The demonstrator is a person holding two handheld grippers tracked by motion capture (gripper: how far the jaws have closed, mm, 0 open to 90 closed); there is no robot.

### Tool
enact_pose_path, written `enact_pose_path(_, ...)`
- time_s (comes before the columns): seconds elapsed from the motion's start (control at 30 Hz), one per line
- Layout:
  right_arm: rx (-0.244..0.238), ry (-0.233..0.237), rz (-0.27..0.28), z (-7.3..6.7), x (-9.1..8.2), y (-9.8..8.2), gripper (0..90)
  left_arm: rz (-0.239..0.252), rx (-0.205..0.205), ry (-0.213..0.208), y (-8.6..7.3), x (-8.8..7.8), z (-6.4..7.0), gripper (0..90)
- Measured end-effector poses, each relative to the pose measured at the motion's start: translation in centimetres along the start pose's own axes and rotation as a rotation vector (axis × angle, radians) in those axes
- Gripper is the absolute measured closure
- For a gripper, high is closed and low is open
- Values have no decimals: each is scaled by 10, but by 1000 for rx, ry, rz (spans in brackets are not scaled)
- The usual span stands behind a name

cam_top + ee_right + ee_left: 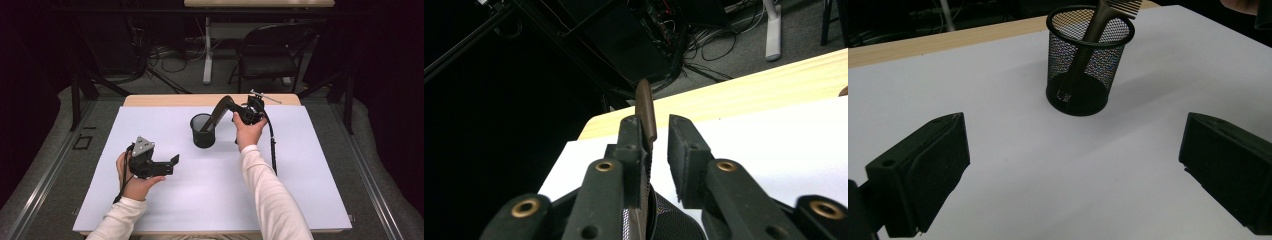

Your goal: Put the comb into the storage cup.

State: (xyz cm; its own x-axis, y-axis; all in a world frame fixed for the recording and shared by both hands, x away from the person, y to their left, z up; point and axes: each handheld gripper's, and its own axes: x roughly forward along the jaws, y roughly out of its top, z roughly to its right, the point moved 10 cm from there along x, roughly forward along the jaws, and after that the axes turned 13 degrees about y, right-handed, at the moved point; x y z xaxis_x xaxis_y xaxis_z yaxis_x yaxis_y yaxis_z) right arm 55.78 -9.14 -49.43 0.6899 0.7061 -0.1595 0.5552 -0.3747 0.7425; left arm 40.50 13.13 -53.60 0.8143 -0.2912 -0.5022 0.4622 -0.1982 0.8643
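Standing upright near the middle of the white sheet (165, 200), the black mesh cup (203, 131) holds a dark comb (216, 113) that leans out over its rim toward two o'clock in the high view. The comb's lower end rests on the cup's floor, seen through the mesh in the left gripper view, and its toothed end rises above the rim. The right gripper (226, 105) sits at the comb's upper end, at about one o'clock from the cup, held by the right hand (247, 131). In the right gripper view the comb (645, 117) lies against the left jaw, with a clear gap between it and the other jaw, so the jaws stand slightly parted and are not pinching it; the cup's rim (664, 220) shows just below them. The left gripper (172, 162) rests low over the sheet at about eight o'clock from the cup, well apart from it, carried by the left hand (134, 182). Its jaws are spread wide with nothing between them, and in its own view the cup (1087, 65) stands ahead at twelve o'clock, beyond the gap. The wooden table edge (165, 100) runs along the far side of the sheet.
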Motion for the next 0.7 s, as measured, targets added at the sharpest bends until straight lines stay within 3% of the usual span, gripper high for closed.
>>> enact_pose_path(0.7, -58, -9, -15, -5, -2, -1, 463, -1, -4, 2, 0, 2, 0, 0)
